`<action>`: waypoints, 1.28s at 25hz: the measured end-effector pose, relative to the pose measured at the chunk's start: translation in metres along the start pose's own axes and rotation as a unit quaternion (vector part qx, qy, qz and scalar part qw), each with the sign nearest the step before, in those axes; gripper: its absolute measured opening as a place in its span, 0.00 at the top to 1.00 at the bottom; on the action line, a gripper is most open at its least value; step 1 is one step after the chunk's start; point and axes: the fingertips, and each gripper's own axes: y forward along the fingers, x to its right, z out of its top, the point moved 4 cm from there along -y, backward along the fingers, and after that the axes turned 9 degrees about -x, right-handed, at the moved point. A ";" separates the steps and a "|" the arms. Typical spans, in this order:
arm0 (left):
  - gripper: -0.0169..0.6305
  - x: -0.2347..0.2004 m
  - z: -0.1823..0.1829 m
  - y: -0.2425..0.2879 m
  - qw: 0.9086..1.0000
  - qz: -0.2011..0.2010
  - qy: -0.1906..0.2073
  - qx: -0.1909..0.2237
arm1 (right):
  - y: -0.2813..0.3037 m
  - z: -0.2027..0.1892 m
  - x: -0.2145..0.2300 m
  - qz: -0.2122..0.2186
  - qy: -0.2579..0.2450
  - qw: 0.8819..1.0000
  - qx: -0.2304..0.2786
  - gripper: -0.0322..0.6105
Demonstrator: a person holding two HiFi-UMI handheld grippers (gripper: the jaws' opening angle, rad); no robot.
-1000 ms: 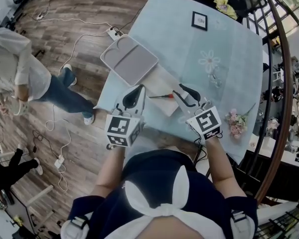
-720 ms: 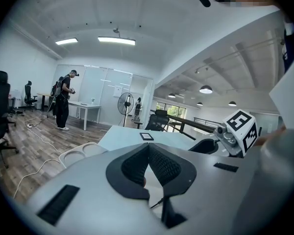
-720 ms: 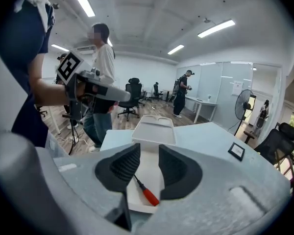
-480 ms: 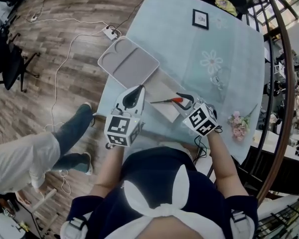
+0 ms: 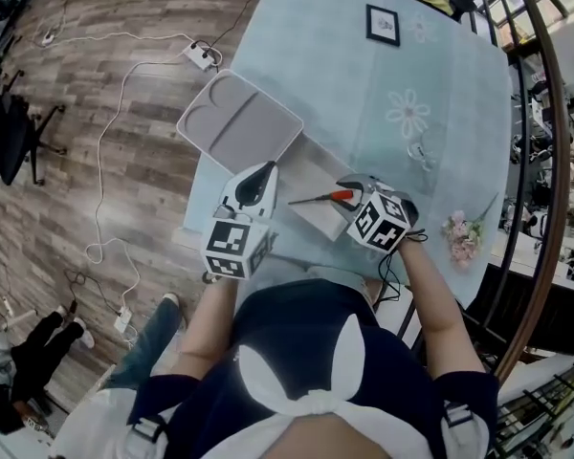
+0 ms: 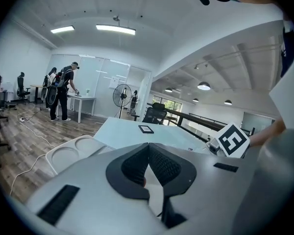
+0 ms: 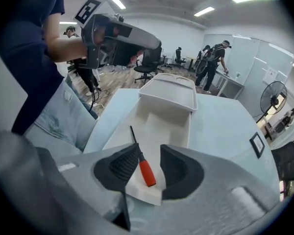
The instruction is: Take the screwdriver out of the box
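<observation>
Table (image 5: 430, 75) near edge — right gripper (image 7: 147, 155) has dropped over box (image 7: 162, 116), jaws opening around screwdriver (image 7: 146, 173); left gripper (image 5: 264, 170) seemingly closed, empty.

Red-handled screwdriver (image 5: 318, 198) in the open white box (image 5: 306, 172) on the pale blue table (image 5: 402, 75)

No readable text, brand or number anywhere.
- White cube with black-and-white square markers, left side (image 5: 234, 249): block patterns only, no letters or digits.
- Matching white marker cube, right side (image 5: 380, 220): same, pattern only. One face also shows in left gripper view, still no characters.
- Small black-framed picture on pale blue table (image 5: 384, 24): content too small to read.
- Pale flower motif printed on table top (image 5: 406, 119): drawing, no wording.
</observation>
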 end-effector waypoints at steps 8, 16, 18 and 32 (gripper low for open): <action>0.95 -0.009 -0.008 0.029 1.000 -0.016 -0.006 -0.025 | 0.042 -0.016 -0.007 0.044 -0.054 0.995 -0.072 0.74; 0.95 -0.017 -0.010 0.050 0.999 -0.029 -0.008 -0.044 | 0.068 -0.026 -0.004 0.078 -0.089 0.983 -0.139 0.74; 0.95 -0.017 -0.014 0.052 0.998 -0.032 -0.009 -0.048 | 0.073 -0.028 -0.007 0.087 -0.097 0.980 -0.152 0.74; 0.95 -0.015 -0.032 0.053 0.996 -0.049 -0.004 -0.069 | 0.092 -0.030 -0.012 0.081 -0.128 0.968 -0.200 0.79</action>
